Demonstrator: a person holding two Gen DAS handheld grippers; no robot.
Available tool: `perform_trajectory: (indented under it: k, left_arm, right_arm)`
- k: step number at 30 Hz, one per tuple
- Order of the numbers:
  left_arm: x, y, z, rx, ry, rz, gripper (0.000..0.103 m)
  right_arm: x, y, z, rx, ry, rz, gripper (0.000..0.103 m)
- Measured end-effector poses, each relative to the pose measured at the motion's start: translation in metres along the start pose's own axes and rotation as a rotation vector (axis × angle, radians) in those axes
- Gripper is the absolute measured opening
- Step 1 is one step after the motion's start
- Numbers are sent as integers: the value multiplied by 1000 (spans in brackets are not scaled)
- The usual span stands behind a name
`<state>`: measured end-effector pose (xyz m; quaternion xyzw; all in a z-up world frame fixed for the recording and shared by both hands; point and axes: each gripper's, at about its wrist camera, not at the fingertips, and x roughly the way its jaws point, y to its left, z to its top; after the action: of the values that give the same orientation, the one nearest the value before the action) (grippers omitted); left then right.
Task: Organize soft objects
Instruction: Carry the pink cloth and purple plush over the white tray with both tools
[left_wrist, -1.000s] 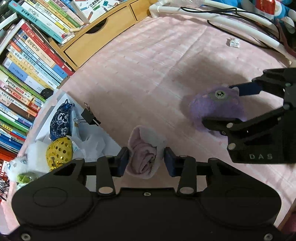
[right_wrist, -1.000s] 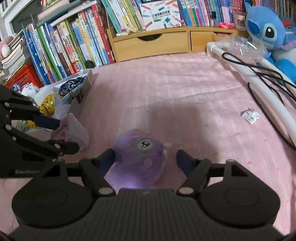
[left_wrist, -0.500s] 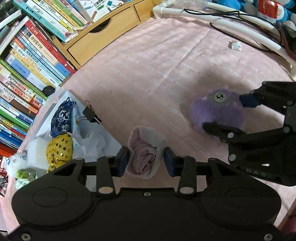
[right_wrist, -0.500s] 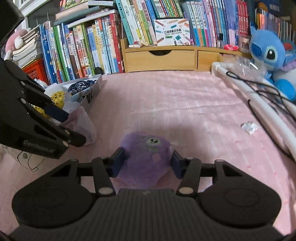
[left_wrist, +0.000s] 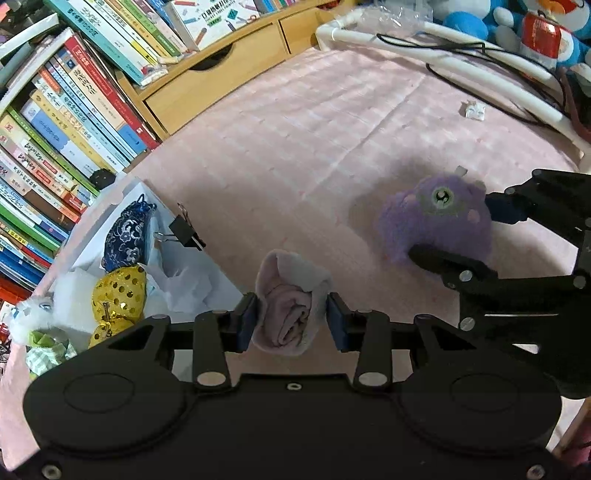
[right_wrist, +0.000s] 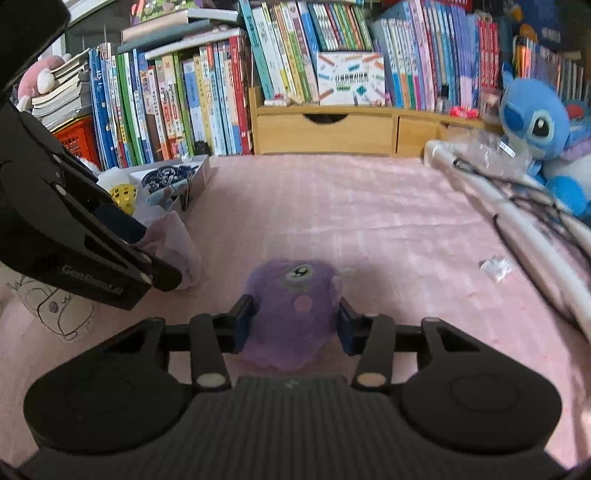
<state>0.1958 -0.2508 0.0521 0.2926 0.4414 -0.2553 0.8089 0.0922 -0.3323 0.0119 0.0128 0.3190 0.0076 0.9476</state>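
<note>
A rolled pink cloth sits between the blue pads of my left gripper, which is shut on it just right of a white box. In the right wrist view the same cloth hangs at the tip of the left gripper. To its right, a purple plush toy with one eye rests on the pink bedspread. My right gripper is closing on it, and its pads press both sides of the plush. The left wrist view shows that plush inside the right gripper.
The white box holds a blue patterned pouch, a gold perforated ball and a binder clip. Books and a wooden drawer unit line the back. A white pipe with black cable, a blue plush and a crumpled wrapper lie at right.
My right gripper's jaws have come together from wide apart onto the purple plush, and its view has tipped up toward the shelves. The left gripper and its cloth have stayed put.
</note>
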Motion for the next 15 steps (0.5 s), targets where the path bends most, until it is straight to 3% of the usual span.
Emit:
perform_trajectory:
  k: [15]
  left_arm:
    - [-40, 8, -7, -58, -106, 8, 38]
  right_arm:
    - [-27, -5, 20, 20, -75, -39, 50]
